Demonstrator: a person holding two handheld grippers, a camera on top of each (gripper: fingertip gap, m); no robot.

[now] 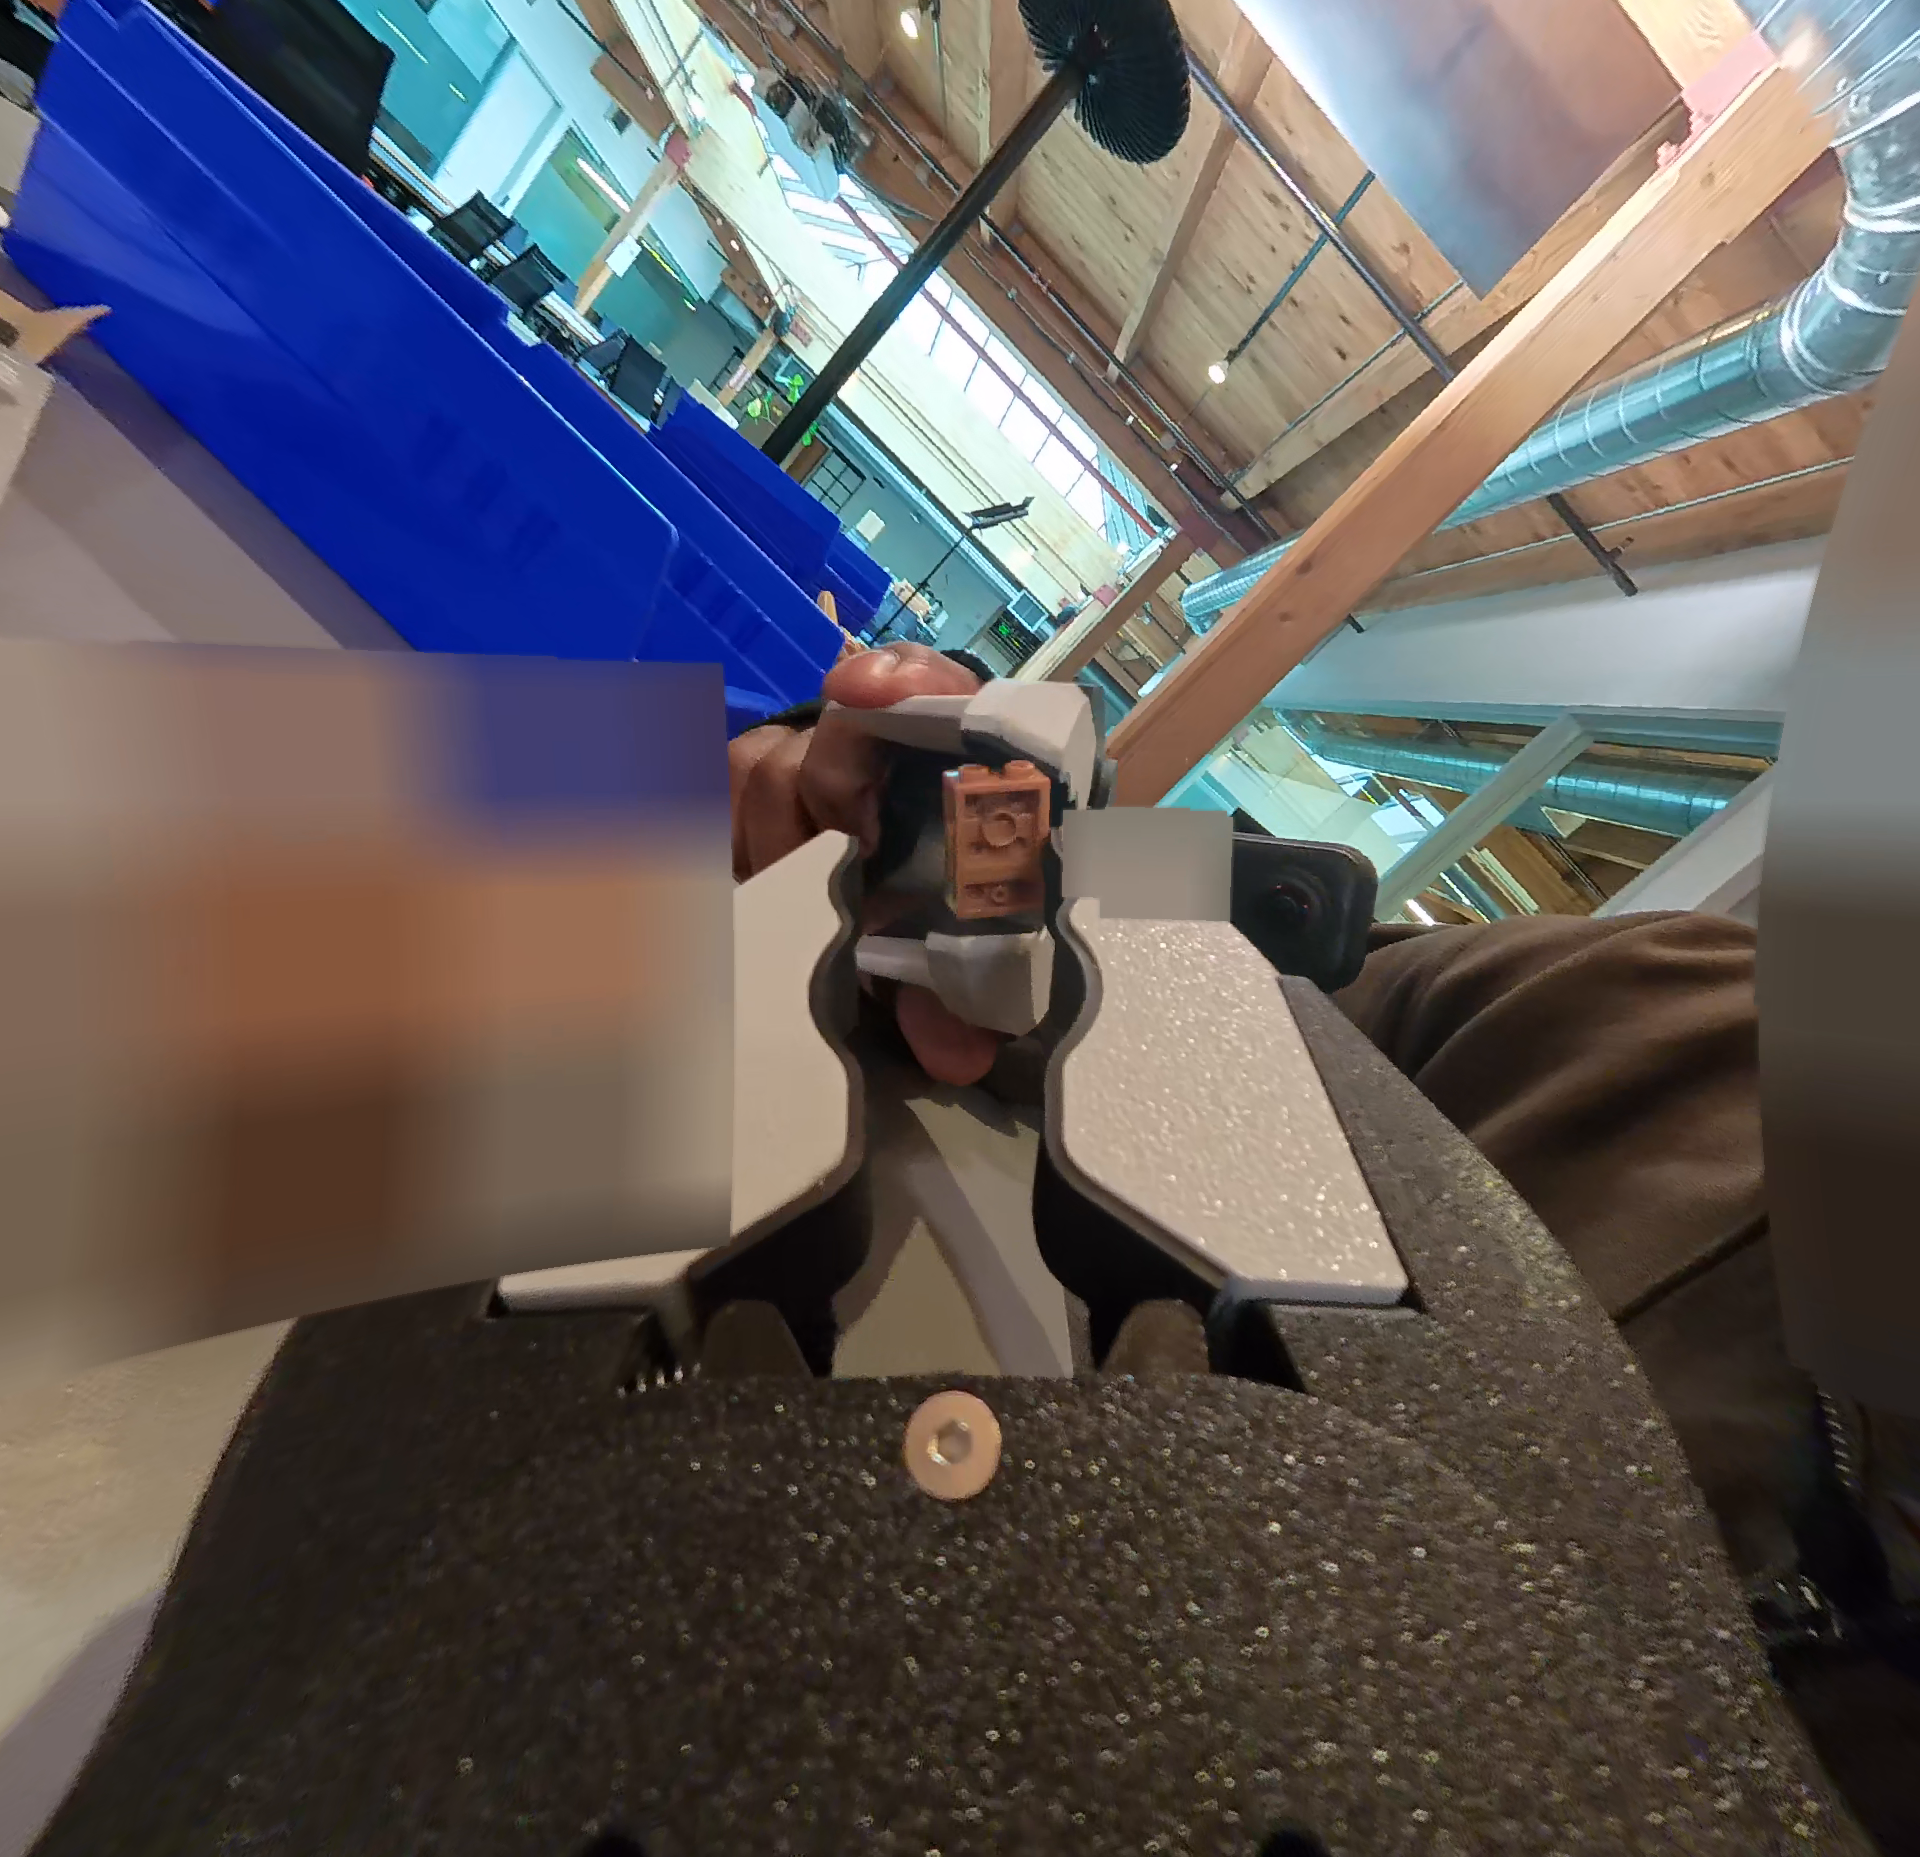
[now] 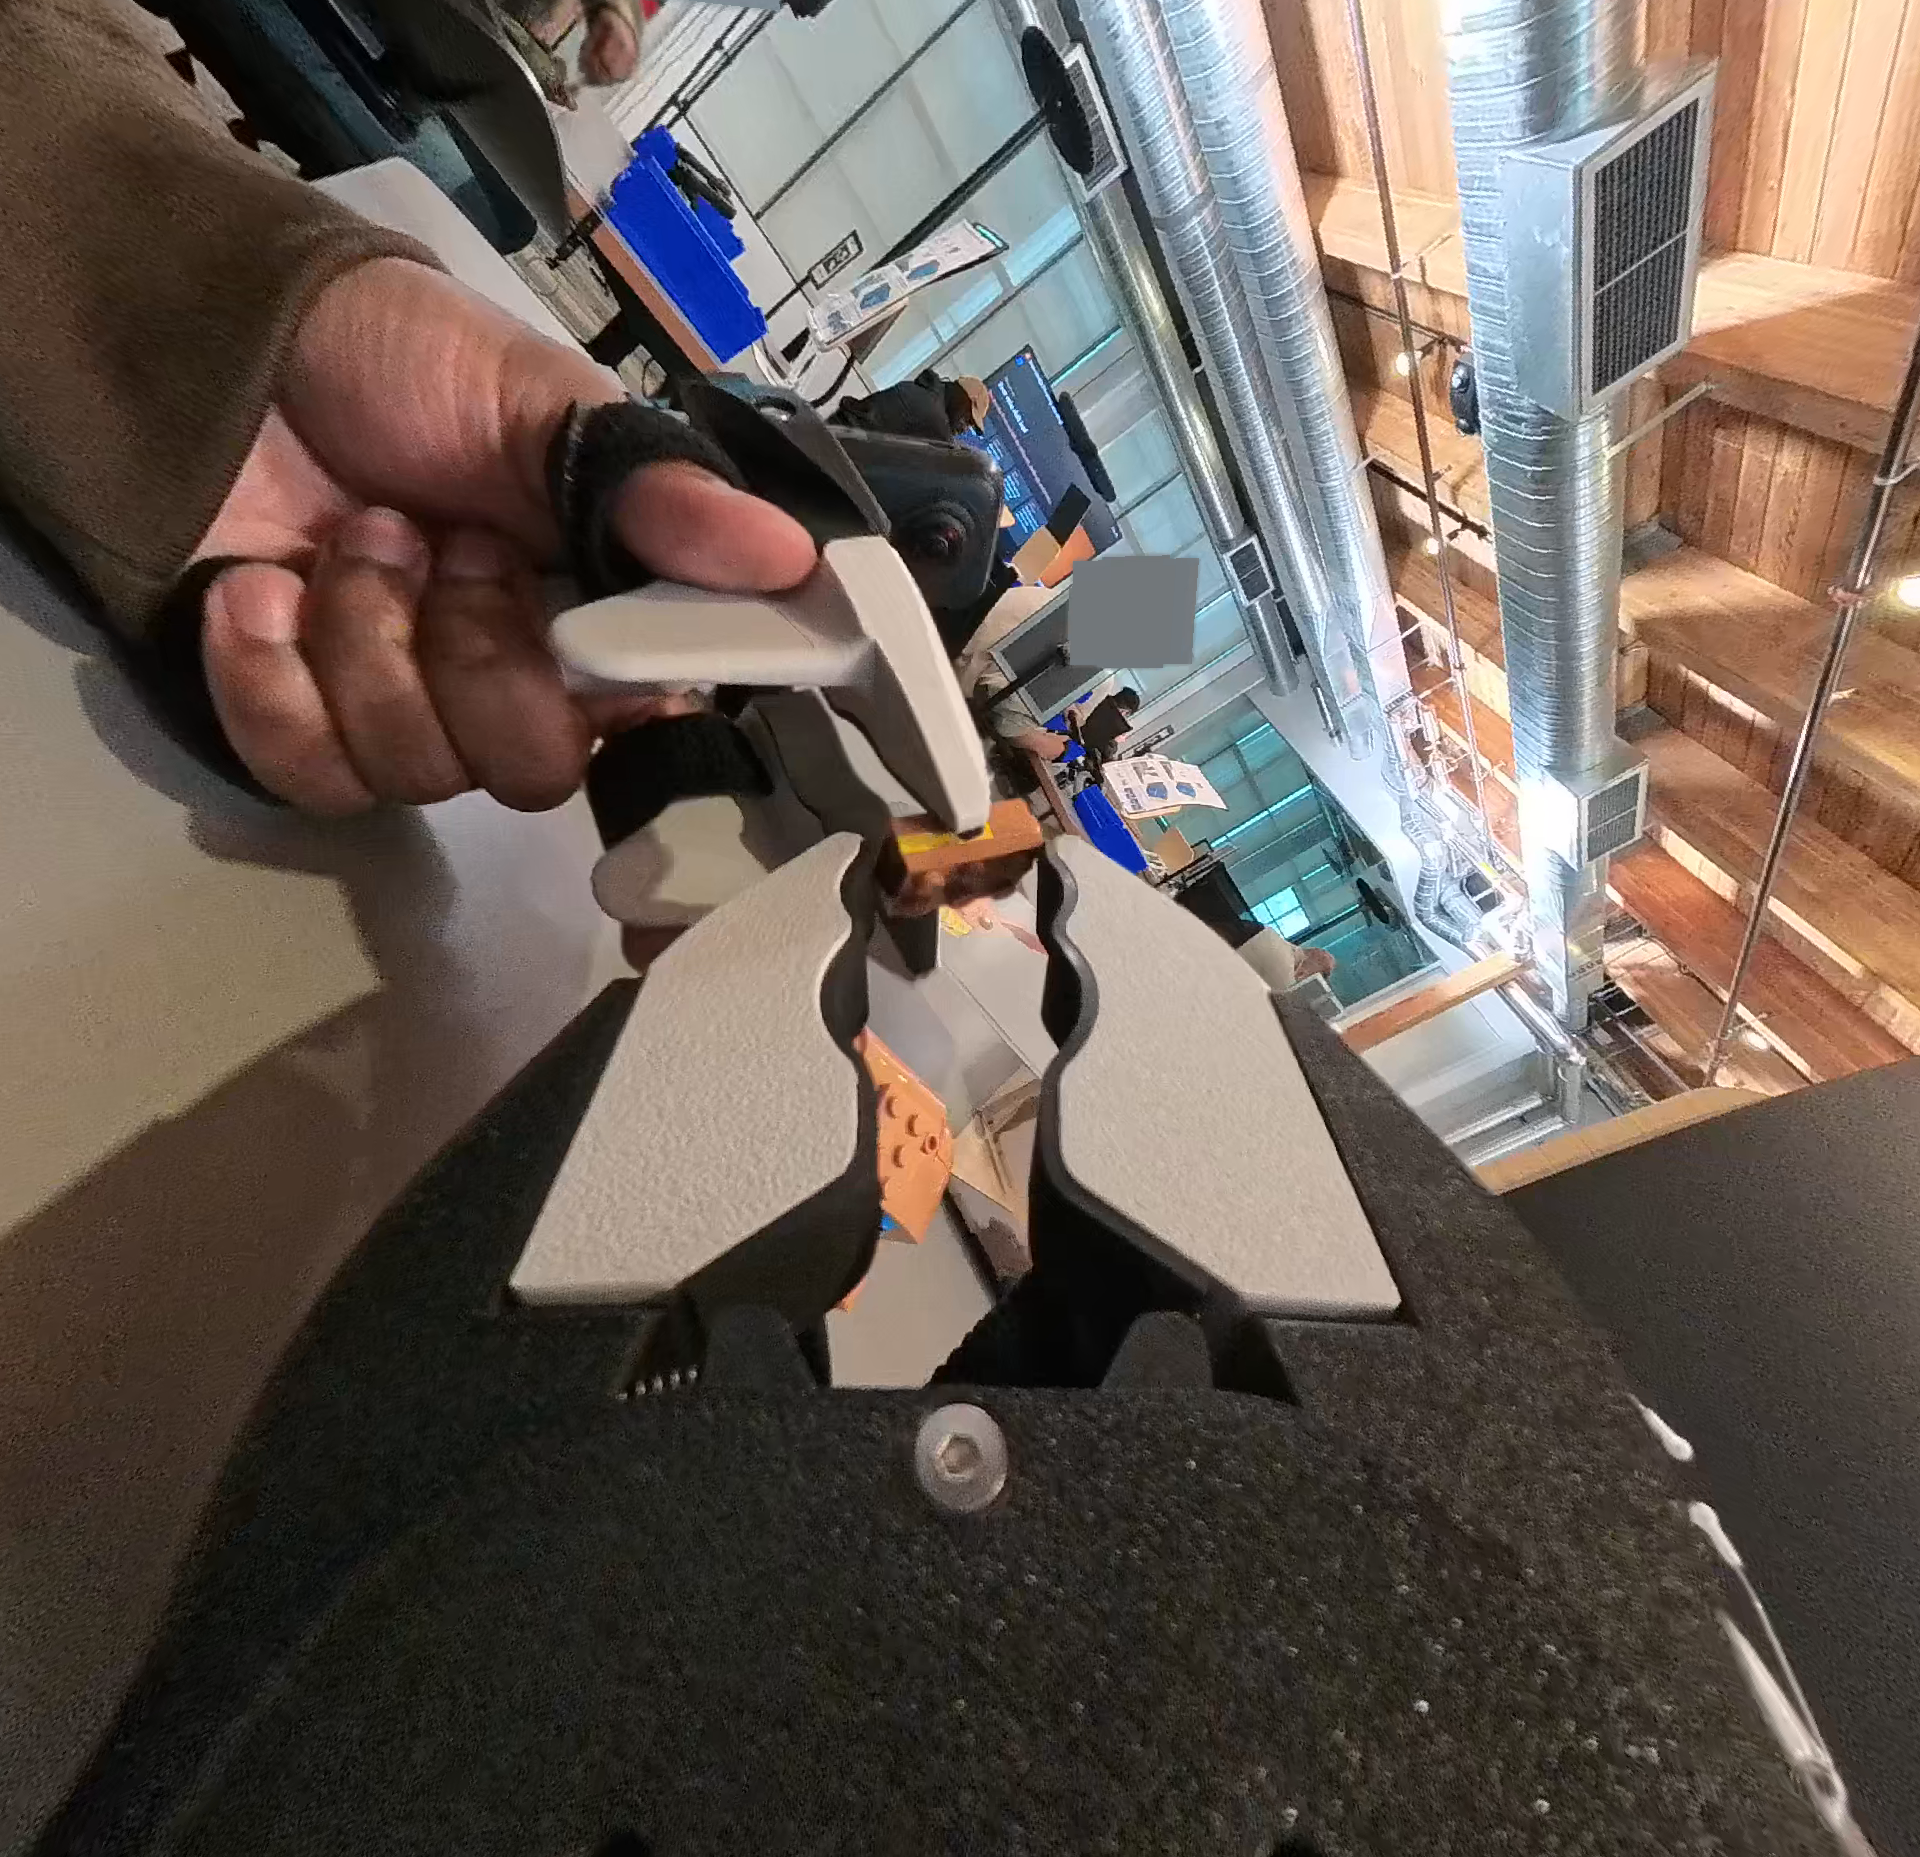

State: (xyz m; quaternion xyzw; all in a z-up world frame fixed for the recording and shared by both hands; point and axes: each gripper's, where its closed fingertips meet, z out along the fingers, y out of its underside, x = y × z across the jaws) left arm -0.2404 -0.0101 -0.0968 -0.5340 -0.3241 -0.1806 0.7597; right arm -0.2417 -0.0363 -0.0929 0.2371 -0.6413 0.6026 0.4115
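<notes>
A small brown brick piece (image 1: 992,841) sits between both grippers, which face each other. In the left wrist view my left gripper (image 1: 956,872) has its jaws narrow on either side of the piece. The right gripper (image 1: 987,851) beyond clamps it from above and below with its white fingers (image 1: 997,727). In the right wrist view my right gripper (image 2: 951,857) holds the brown piece (image 2: 1003,833), which has a yellow part on it. The left gripper (image 2: 940,877), held by a hand (image 2: 416,560), presses its upper fingertip (image 2: 961,810) onto the piece. Its lower finger is mostly hidden.
Both views tilt up toward a wooden ceiling and metal ducts. Blue bins (image 1: 312,353) stand at the left on a grey table (image 2: 156,976). An orange studded plate (image 2: 909,1142) lies below the right gripper. A black surface (image 2: 1714,1288) is at the right. A brown sleeve (image 1: 1558,1080) is close. The grippers are tip to tip, or close to it.
</notes>
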